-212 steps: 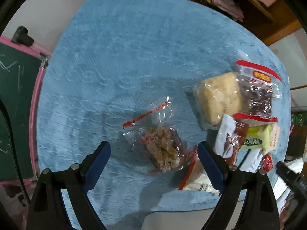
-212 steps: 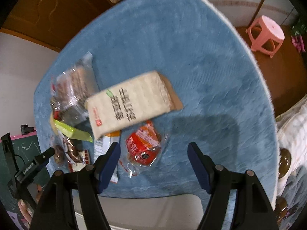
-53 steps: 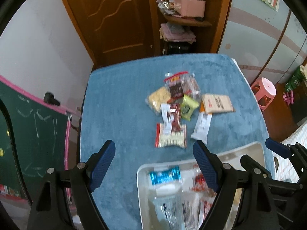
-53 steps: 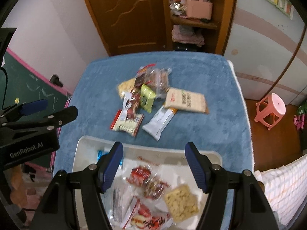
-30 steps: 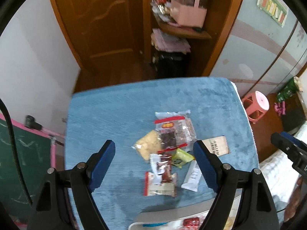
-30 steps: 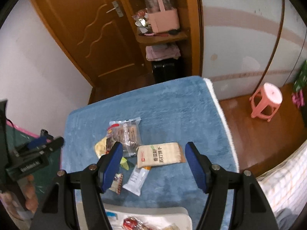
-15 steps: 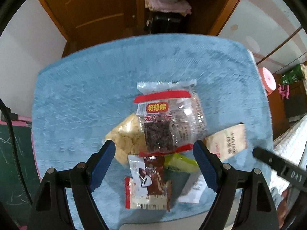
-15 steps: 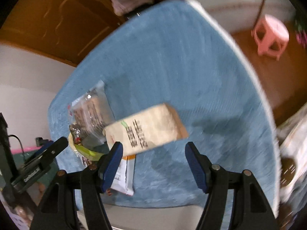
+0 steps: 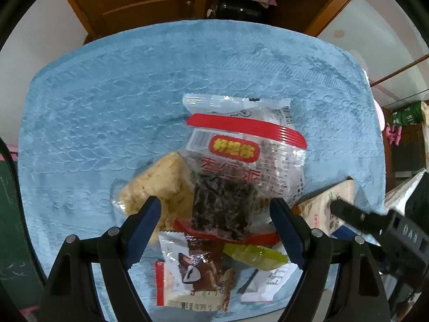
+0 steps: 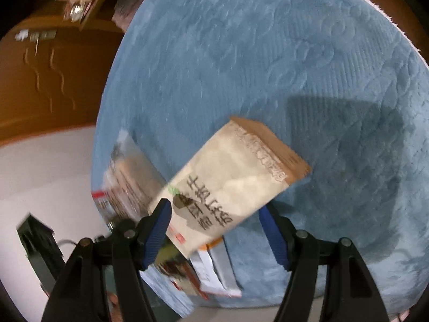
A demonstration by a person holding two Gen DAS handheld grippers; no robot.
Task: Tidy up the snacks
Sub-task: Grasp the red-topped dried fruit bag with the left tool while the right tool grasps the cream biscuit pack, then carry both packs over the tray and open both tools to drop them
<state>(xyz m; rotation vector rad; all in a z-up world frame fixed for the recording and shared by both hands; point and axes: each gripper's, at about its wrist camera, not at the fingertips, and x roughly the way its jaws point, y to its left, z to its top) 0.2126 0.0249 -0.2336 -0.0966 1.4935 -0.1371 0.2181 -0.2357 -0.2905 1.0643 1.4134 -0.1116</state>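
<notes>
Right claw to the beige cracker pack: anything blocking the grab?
Nothing visible blocks it. The right claw is open, jaws having just been opening, straddling the near end of the beige cracker pack, pads not pressing. The pack's near end overlaps a white wrapper underneath, so a deep close might catch it.

Below me the snacks lie bunched on the blue tabletop: a clear red-banded packet of dark pieces overlaps a pale yellow puffed block, a brown-and-white wrapper and a green packet. My tan cracker pack lies flat, aslant beside them.
</notes>
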